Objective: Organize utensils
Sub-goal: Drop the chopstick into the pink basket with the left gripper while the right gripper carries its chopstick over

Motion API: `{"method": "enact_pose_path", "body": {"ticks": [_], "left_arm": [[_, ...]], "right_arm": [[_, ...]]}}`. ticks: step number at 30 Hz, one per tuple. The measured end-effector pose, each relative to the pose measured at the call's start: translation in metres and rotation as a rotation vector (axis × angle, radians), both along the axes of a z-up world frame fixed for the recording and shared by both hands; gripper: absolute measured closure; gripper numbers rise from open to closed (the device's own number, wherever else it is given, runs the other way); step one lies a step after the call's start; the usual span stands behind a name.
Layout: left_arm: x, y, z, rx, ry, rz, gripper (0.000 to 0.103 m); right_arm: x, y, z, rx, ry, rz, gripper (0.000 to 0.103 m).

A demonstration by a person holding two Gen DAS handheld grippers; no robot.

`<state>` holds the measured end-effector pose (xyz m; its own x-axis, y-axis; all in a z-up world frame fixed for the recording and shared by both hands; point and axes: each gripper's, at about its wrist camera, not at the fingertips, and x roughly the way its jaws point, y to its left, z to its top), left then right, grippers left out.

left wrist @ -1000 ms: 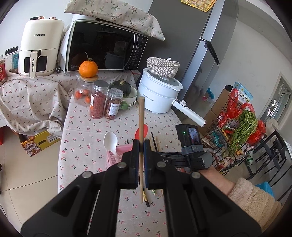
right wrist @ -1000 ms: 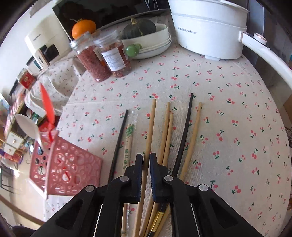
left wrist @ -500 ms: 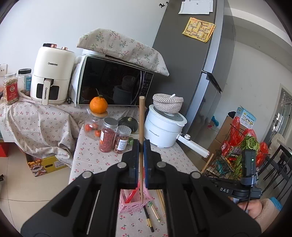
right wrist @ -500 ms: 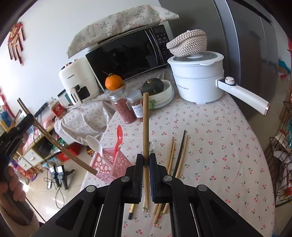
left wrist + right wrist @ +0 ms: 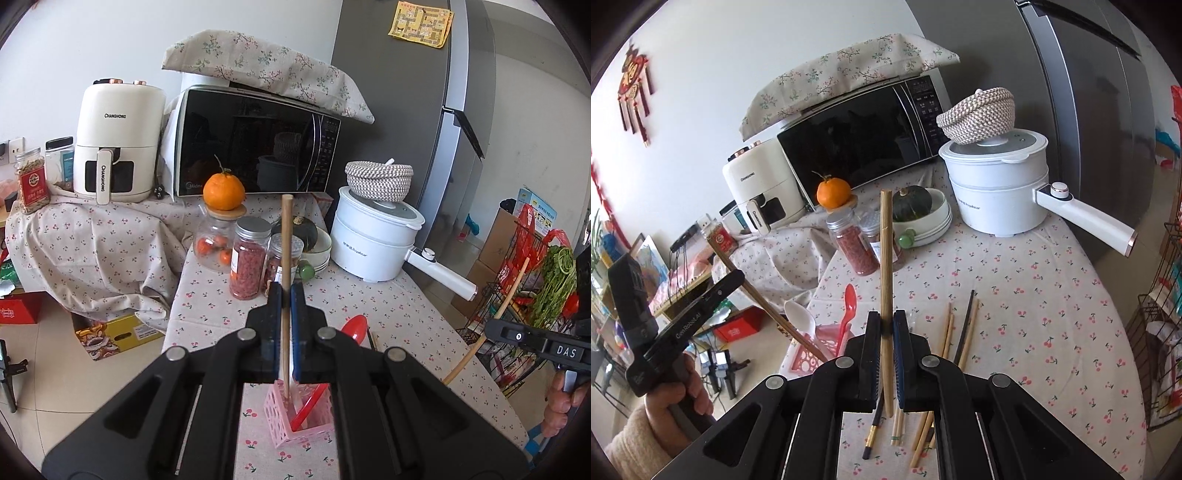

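My left gripper point(image 5: 286, 291) is shut on a wooden chopstick point(image 5: 285, 240) held upright. Its lower tip reaches into the pink perforated basket point(image 5: 280, 421), which also holds a red spoon point(image 5: 354, 328). In the right wrist view the same basket point(image 5: 812, 360) shows the red spoon point(image 5: 849, 306) and a white spoon point(image 5: 799, 317). My right gripper point(image 5: 886, 319) is shut on another wooden chopstick point(image 5: 886, 251), raised above the table. Several loose chopsticks point(image 5: 960, 339) lie on the cherry-print cloth beneath it.
At the back stand a white electric pot point(image 5: 997, 184) with a long handle, spice jars point(image 5: 853, 247), a bowl with a squash point(image 5: 923, 210), a microwave point(image 5: 255, 147) and an air fryer point(image 5: 118, 136). A wire rack point(image 5: 517, 295) stands past the table's right edge.
My right gripper closed on a chopstick in the pile and lifted it well clear of the table. My left gripper carried its chopstick over the basket and lowered the tip into it.
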<state>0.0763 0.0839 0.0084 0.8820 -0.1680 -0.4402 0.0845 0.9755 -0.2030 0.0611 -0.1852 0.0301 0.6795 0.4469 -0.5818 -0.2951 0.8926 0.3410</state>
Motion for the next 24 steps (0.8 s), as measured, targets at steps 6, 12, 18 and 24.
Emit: {"method": "enact_pose_path", "body": {"ticks": [6, 12, 18, 24], "left_arm": [[0.012, -0.006, -0.010, -0.007, 0.100, -0.017, 0.084], [-0.003, -0.004, -0.001, -0.019, 0.137, -0.012, 0.034], [-0.013, 0.006, -0.010, -0.025, 0.233, -0.022, 0.021], [-0.022, 0.016, -0.021, -0.020, 0.275, -0.042, 0.020]], "right_arm": [[-0.001, 0.004, 0.006, 0.011, -0.017, 0.014, 0.097], [-0.009, 0.011, 0.028, 0.051, -0.080, 0.041, 0.096], [-0.009, 0.021, 0.041, 0.108, -0.132, 0.040, 0.097], [0.001, 0.032, 0.044, 0.141, -0.156, 0.034, 0.096]]}}
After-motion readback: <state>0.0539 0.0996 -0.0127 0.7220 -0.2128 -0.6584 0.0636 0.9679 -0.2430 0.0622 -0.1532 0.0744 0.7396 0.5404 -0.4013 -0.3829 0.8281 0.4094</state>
